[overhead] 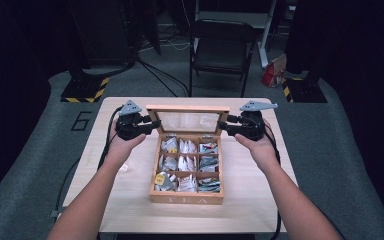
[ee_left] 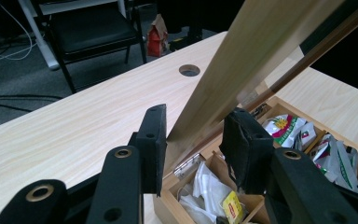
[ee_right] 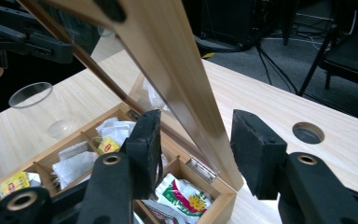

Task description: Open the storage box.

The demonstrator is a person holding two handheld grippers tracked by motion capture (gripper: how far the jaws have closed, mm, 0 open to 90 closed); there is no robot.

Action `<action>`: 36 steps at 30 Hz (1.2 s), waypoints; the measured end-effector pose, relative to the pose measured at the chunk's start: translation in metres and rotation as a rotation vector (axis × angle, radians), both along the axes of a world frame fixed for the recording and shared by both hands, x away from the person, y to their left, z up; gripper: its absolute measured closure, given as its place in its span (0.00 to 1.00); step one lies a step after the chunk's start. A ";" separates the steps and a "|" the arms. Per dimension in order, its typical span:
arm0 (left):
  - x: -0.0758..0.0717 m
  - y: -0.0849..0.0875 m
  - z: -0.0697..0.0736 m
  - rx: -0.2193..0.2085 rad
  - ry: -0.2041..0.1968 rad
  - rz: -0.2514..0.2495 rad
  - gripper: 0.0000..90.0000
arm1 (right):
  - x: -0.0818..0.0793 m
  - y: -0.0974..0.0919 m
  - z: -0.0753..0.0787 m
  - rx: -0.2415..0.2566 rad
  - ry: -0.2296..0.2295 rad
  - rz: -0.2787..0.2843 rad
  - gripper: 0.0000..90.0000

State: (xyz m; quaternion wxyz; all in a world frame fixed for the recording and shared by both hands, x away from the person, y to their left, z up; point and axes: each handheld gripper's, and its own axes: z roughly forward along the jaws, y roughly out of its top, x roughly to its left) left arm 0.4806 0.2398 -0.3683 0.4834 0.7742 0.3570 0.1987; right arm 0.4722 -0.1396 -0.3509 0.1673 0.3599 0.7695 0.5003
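Fingers [ee_left: 152,140] of our left gripper [overhead: 155,124] are standing part-way apart around the left edge of the raised lid [overhead: 188,120]. In the left gripper view the lid's wooden frame is passing between the two black pads with a small gap on each side, so we are bracketing the edge without pressing on it. The lid is leaning back, nearly upright, over the wooden tea box [overhead: 187,197], which is sitting in the middle of the light wooden table [overhead: 130,200].

Moving right, we are looking into the box's nine compartments, where tea bags [overhead: 187,162] are lying: white sachets, grey ones, and some with green and red print. On the box's front wall we are reading the letters "TEA". A yellow tag with a red mark is showing on one sachet [ee_left: 232,205] near our left jaws, but its lettering is too small to read.

At the right edge of the lid, our right gripper [overhead: 221,125] is holding its fingers [ee_right: 145,149] apart as well. The frame is standing between them, just beside the inner pad and clear of the outer one. A clear plastic cup [ee_right: 38,109] is standing on the table beyond the box.
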 end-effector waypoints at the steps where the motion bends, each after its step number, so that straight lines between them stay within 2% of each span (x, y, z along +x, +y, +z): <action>1: 0.000 0.000 0.000 0.000 0.000 0.000 0.68 | 0.001 0.000 0.000 -0.002 -0.002 -0.001 0.58; 4: 0.003 0.000 0.002 0.017 0.012 -0.002 0.68 | 0.003 0.000 -0.002 -0.004 -0.003 -0.001 0.56; 8: 0.006 -0.001 0.003 0.009 0.010 0.008 0.69 | 0.007 0.002 -0.009 -0.003 0.007 -0.006 0.53; 14: 0.010 -0.002 0.005 0.011 0.022 0.015 0.69 | 0.015 0.005 -0.020 -0.018 0.023 -0.018 0.55; 20: 0.012 -0.001 0.005 0.004 0.025 0.015 0.69 | 0.022 0.005 -0.020 -0.035 0.010 -0.004 0.57; 26: 0.015 -0.002 0.006 0.008 0.029 0.017 0.70 | 0.027 0.006 -0.024 -0.032 0.042 -0.018 0.60; 28: 0.016 -0.002 0.007 0.021 0.033 0.016 0.70 | 0.028 0.006 -0.025 -0.027 0.045 -0.023 0.61; 36: 0.017 -0.002 0.007 0.015 0.035 0.021 0.70 | 0.032 0.007 -0.025 -0.040 0.051 -0.029 0.63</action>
